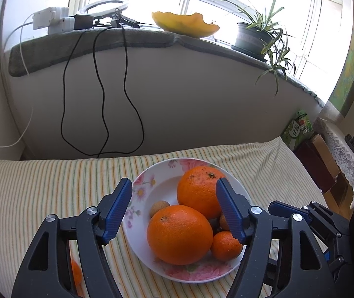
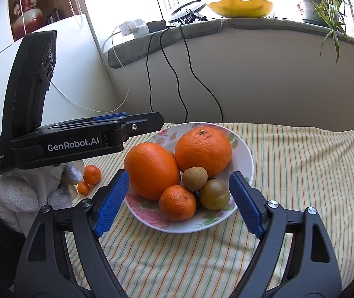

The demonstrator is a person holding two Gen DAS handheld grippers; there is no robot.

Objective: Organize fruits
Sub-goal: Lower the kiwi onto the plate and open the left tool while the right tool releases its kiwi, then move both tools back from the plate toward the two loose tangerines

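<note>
Both blue-padded grippers, left gripper [image 1: 174, 208] and right gripper [image 2: 179, 203], gape wide and empty above the flowered white plate [image 2: 247, 159]; next, fetch the loose small mandarins [image 2: 92, 174] on the left gently.

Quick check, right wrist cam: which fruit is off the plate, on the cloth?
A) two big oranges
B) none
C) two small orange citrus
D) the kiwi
C: two small orange citrus lie on the striped cloth left of the floral plate; the rest sits on it.
</note>
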